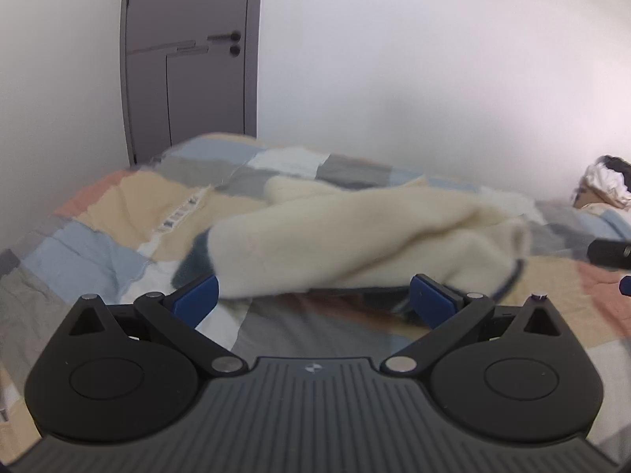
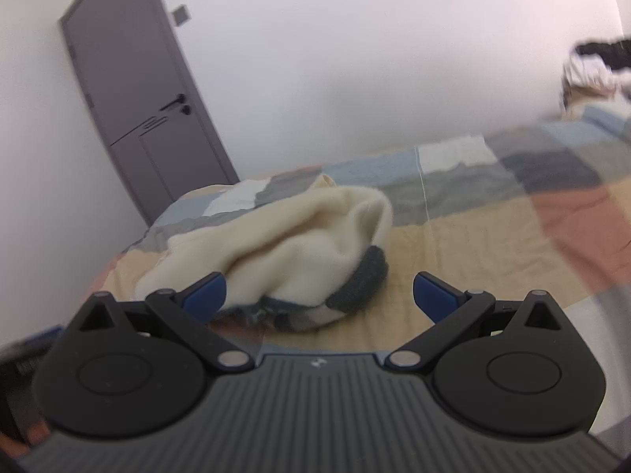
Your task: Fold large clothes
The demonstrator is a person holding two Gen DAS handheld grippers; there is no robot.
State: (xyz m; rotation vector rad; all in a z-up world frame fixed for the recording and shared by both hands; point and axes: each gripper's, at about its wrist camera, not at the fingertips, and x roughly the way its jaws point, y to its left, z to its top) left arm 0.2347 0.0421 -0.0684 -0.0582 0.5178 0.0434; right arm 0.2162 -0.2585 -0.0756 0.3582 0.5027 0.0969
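A cream fleece garment [image 1: 355, 232] with dark grey trim lies bunched on the patchwork bedspread [image 1: 102, 213]. It also shows in the right wrist view [image 2: 303, 244], with a dark cuff [image 2: 363, 276] at its near right. My left gripper [image 1: 313, 301] is open and empty, just in front of the garment's near edge. My right gripper [image 2: 319, 299] is open and empty, its blue pads [image 2: 205, 295] either side of the garment's near end. Both views are blurred.
A grey door [image 1: 189, 63] stands in the white wall behind the bed; it also shows in the right wrist view [image 2: 138, 98]. A pile of things [image 1: 607, 181] lies at the bed's far right. The other gripper's dark tip [image 1: 609, 254] shows at the right edge.
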